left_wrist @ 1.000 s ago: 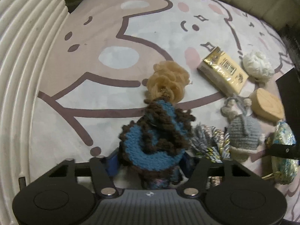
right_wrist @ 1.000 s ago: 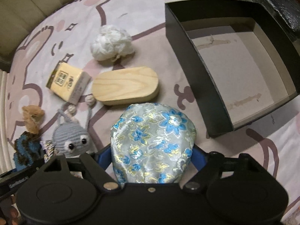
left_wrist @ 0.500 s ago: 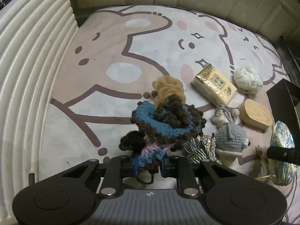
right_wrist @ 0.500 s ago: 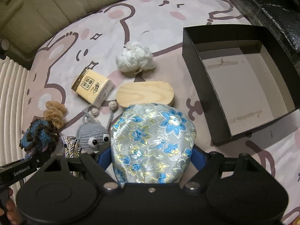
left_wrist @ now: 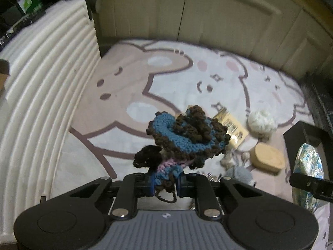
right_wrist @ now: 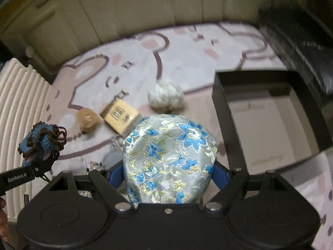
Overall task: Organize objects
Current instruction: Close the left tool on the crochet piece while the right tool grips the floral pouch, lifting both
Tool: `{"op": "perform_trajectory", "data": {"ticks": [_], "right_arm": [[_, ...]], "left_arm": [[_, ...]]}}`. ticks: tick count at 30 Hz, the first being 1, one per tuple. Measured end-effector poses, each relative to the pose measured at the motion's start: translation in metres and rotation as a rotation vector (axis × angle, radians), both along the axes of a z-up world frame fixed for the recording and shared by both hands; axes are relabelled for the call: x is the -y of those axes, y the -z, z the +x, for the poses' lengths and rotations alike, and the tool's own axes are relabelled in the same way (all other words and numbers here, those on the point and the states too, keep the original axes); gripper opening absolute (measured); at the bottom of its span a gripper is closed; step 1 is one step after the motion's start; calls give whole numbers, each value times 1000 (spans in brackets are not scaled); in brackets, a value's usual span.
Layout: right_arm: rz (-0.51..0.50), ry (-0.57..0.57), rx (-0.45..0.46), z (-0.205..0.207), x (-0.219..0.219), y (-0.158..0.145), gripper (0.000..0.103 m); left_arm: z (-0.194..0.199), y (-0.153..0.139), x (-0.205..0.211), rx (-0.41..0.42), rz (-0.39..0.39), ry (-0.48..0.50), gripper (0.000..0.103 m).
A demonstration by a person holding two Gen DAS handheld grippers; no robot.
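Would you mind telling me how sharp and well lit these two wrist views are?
Left wrist: dim, fisheye-bent, crochet piece fairly sharp, wooden box smeared. Right wrist: motion blur over the rug and black box; brocade pouch crisp.

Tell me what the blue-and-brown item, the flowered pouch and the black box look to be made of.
Blue-and-brown item: crocheted yarn, matte and fuzzy; looped stitches show. Flowered pouch: woven brocade, probably satin-like; silvery sheen with blue and gold flowers. Black box: likely rigid cardboard; thin matte black walls, pale scuffed lining inside.
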State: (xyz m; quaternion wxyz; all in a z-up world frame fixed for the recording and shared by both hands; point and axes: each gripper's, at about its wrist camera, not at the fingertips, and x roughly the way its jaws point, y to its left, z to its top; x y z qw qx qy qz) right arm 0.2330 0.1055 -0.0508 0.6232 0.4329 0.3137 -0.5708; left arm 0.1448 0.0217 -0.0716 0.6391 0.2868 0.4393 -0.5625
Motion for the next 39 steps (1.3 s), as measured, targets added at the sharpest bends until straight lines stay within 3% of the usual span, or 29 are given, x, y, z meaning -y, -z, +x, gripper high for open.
{"op": "perform_trajectory", "data": {"ticks": [12, 20, 28, 39], "right_arm": [[-170, -17, -69, -7, -4, -35, 84], [-279, -35, -167, -11, -6, -56, 84], [-329, -40, -216, -16, -6, -63, 84], [-387, 79, -263, -39, -4, -75, 84]], "left_arm": [[-10, -41, -18, 9, -133, 63, 19], [-18, -58, -29, 49, -192, 111, 19], [-28, -72, -38, 96, -250, 156, 19], [-43, -91, -47, 100, -331, 259, 19]]}}
